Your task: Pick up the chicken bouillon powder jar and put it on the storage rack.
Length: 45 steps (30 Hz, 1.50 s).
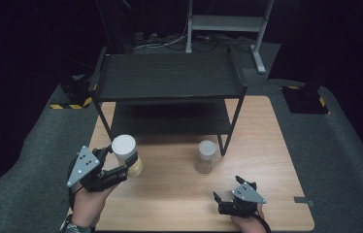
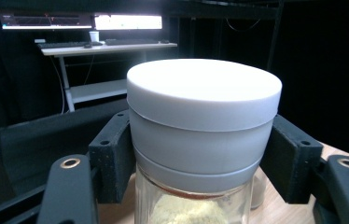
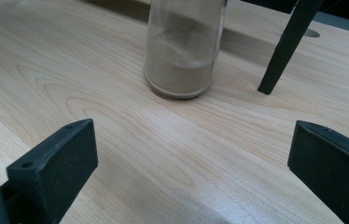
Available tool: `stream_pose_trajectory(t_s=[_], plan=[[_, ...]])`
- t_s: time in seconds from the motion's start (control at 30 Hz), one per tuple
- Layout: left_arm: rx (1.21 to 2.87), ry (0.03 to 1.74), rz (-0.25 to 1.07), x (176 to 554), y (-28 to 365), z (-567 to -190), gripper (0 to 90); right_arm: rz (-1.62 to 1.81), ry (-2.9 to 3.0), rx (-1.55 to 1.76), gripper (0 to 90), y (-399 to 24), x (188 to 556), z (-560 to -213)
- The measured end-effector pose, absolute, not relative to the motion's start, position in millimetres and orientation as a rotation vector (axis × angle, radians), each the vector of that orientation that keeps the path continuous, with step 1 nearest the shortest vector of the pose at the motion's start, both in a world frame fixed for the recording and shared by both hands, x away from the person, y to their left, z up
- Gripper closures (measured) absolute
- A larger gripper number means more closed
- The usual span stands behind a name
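Two pads of my left tool [image 1: 121, 167] pinch the white-lidded clear glass jar of yellow powder [image 1: 127, 155] just under its lid; I judge it could slip or tilt. My right tool [image 1: 229, 191] sits spread near the desk's [image 1: 276, 145] edge, so swinging it carelessly could topple the other clear jar of tan powder [image 1: 206, 156].

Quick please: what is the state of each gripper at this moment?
Left gripper: closed on the white-lidded jar.
Right gripper: open, holding nothing, facing the other jar.

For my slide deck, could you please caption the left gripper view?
Left tongs closed around a white-lidded jar of yellow powder.
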<state>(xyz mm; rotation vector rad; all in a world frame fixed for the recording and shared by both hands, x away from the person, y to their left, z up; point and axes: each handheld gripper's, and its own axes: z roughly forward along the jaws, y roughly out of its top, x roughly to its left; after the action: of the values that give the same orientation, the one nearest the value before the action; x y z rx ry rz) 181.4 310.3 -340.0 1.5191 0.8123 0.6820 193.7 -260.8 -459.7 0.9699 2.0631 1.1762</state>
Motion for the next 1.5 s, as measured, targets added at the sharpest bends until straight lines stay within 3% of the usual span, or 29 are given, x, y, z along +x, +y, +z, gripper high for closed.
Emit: stream_pose_trajectory(t_s=[1.5], plan=[[1.388, 0.732, 0.739, 235.9, 291.7, -233.7, 33.9, 1.179, 2.067, 0.967, 0.5, -261.5, 194.2, -459.6]])
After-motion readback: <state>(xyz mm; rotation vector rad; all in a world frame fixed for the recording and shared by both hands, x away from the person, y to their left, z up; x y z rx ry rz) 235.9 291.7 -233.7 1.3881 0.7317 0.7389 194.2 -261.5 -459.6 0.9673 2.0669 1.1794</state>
